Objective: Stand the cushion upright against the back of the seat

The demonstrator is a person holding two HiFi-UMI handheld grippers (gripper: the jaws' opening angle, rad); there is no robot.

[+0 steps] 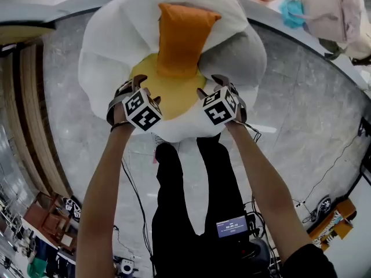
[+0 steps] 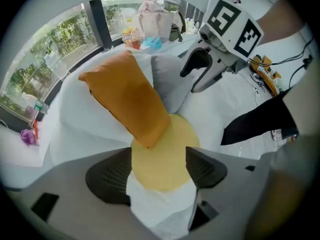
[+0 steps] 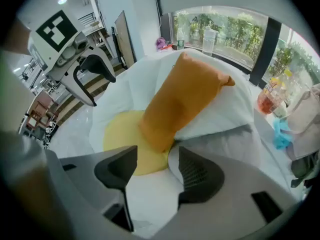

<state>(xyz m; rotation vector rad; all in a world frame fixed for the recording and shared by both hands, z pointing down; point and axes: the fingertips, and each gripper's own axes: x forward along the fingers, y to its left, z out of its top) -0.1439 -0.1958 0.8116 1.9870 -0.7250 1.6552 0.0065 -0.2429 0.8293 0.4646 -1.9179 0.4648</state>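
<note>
The grey floor (image 1: 301, 103) lay bare around the front and both sides of the seat (image 1: 98, 68), a big white, petal-edged cushion chair with a round yellow centre (image 1: 174, 97) and one grey lobe (image 1: 235, 54) at its right back. Behind its back right edge stood a ledge with bags (image 1: 330, 7).

The orange cushion (image 1: 181, 36) stood on end in the seat. Its long axis ran from the yellow centre up towards the back edge. Its lower short edge rested on the rear of the yellow centre, and its upper end leaned back on the white back lobe. In both gripper views it was tilted back rather than plumb, its top near the back rim and the grey lobe just beside it.

The person's legs (image 1: 191, 201) stood at the front edge of the seat, with both arms stretched out over it.

The left gripper (image 1: 134, 86) hung over the front left of the yellow centre. Its jaws were spread and held nothing; between them showed only the yellow centre and the white front rim. The cushion's lower corner lay beyond the tips, apart from them.

The right gripper (image 1: 214, 87) hung over the front right, also spread and empty. The cushion's lower end sat just past its tips, not between them.
</note>
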